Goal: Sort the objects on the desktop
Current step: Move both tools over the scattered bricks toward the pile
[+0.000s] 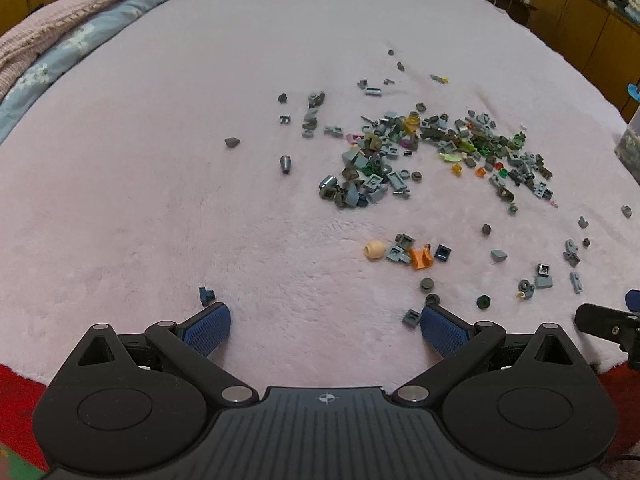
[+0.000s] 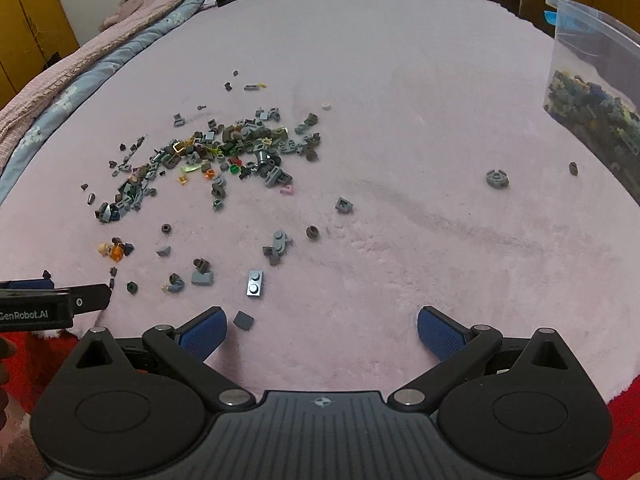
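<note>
A heap of small toy bricks [image 1: 424, 148], mostly grey with green and orange bits, lies scattered on a pink fleece blanket [image 1: 200, 160]. In the right wrist view the same heap [image 2: 208, 156] sits at left. My left gripper [image 1: 325, 330] is open near the blanket's front edge, with nothing between its fingers; a small grey piece [image 1: 411, 317] lies by its right fingertip. My right gripper [image 2: 322, 330] is open too, and a dark slope brick [image 2: 243, 320] lies just beside its left finger. A grey two-stud plate [image 2: 255, 284] rests ahead of it.
A clear plastic bin [image 2: 592, 92] holding several bricks stands at the right edge of the blanket. A round grey piece [image 2: 497, 179] lies alone toward the bin. Folded quilts [image 1: 48, 52] run along the left. Wooden cabinets [image 1: 580, 28] stand behind. Red cloth [image 2: 624, 420] shows below the blanket's edge.
</note>
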